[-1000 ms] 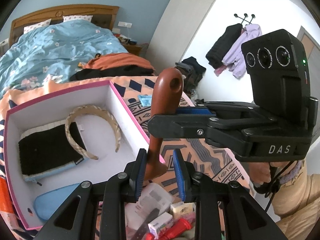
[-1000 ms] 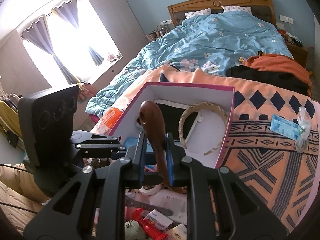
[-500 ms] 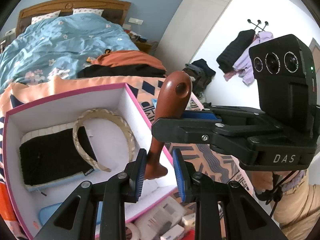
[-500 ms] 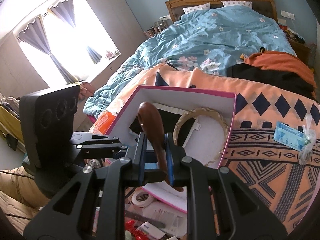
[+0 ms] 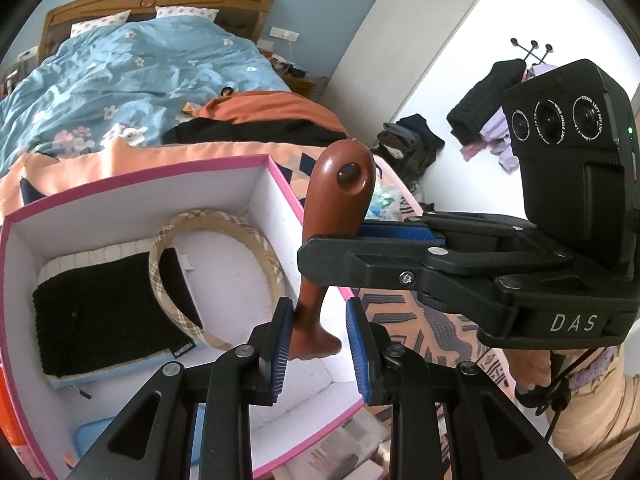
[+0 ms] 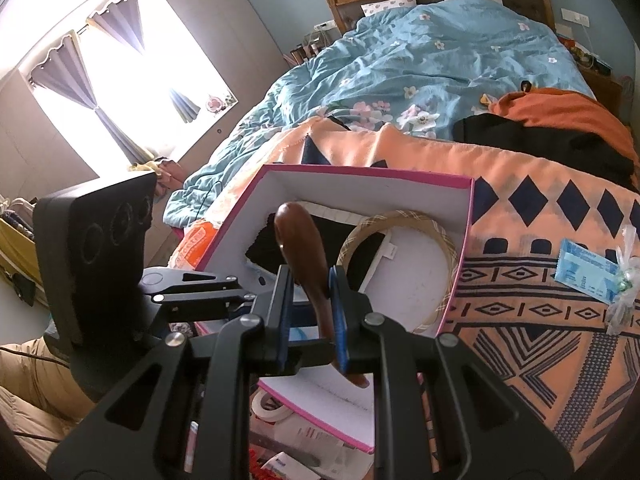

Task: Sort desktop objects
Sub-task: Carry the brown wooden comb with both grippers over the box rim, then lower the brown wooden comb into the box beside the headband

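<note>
Both claws have carried the brown handle point(image 5: 337, 216) over the box point(image 5: 132, 178); right claw point(image 6: 311, 312) grips it, left claw point(image 5: 318, 338) stands open — drop seems next.

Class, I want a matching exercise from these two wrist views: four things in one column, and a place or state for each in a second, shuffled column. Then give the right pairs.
Things
1. brown wooden handle
2. plaid headband
3. light blue packet
4. left gripper

Places or states
A. lies outside the box on the patterned blanket
B. jaws open, either side of the handle's lower end
C. lies inside the pink-edged box
D. clamped in the right gripper

Pairs: 1-D, 2-C, 3-A, 4-B
</note>
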{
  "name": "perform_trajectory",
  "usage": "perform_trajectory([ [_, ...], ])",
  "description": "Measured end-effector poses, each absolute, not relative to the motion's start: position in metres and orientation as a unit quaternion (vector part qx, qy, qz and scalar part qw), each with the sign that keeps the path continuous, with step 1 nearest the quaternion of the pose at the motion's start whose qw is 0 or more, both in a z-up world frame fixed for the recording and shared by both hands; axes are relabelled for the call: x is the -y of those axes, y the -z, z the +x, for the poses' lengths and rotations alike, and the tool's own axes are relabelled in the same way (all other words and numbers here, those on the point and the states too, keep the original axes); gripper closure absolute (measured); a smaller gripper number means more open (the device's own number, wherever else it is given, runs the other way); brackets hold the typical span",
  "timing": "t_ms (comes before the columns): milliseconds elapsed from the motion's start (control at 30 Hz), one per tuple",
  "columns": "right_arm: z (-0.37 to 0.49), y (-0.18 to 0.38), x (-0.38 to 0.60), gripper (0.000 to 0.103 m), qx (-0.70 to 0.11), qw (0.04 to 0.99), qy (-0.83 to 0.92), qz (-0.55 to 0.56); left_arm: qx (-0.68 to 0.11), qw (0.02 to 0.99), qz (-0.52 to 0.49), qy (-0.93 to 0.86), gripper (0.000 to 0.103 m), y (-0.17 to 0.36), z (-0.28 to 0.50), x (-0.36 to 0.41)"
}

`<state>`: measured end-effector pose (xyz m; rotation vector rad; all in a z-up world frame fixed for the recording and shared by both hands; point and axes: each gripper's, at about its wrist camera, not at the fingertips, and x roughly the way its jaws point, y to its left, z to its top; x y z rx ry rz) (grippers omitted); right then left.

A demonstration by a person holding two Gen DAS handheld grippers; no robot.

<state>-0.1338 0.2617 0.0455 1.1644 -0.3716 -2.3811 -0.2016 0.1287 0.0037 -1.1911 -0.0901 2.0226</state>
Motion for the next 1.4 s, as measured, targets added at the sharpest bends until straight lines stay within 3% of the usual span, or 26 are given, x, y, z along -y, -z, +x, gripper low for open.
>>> perform_trajectory([
  [1400,-0.179,0.002,-0.260,0.083,0.142,0.211,0.841,0.478,0.052,0.352,-0.515,-0.780,0.077,0.032,-0.241,-0.130],
])
